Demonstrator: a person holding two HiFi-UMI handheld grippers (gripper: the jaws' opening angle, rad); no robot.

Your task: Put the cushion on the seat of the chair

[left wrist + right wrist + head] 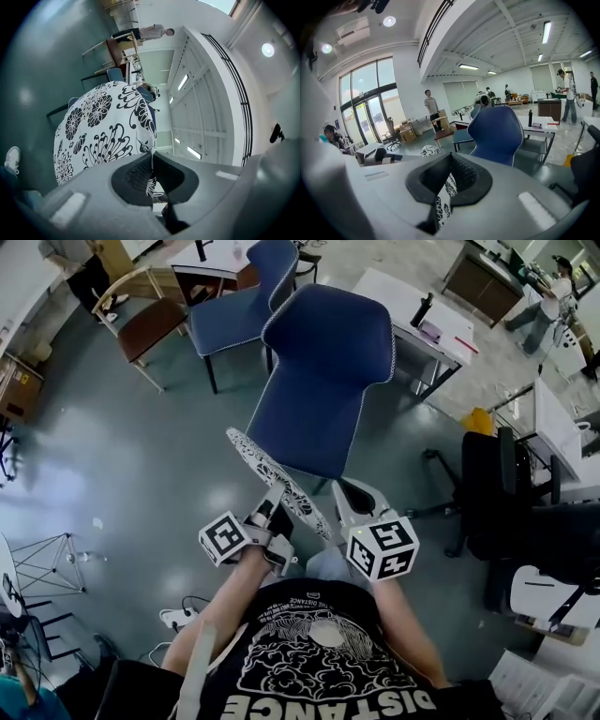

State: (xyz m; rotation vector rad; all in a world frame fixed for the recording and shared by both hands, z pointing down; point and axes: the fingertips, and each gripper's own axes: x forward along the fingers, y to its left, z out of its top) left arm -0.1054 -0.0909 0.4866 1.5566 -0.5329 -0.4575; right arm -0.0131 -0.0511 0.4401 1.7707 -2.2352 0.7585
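We hold the floral cushion [274,476] edge-on in the air, in front of the blue chair [328,362]. The jaws of our left gripper [270,509] and right gripper [336,517] are closed on its edge.

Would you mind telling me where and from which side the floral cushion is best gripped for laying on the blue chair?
Grip its thin near edge, coming from the person's side, at two spaced spots. The cushion is a flat pad, so probably only its rim fits between jaws; left gripper and right gripper are shut on it, leaving the far edge free toward the chair.
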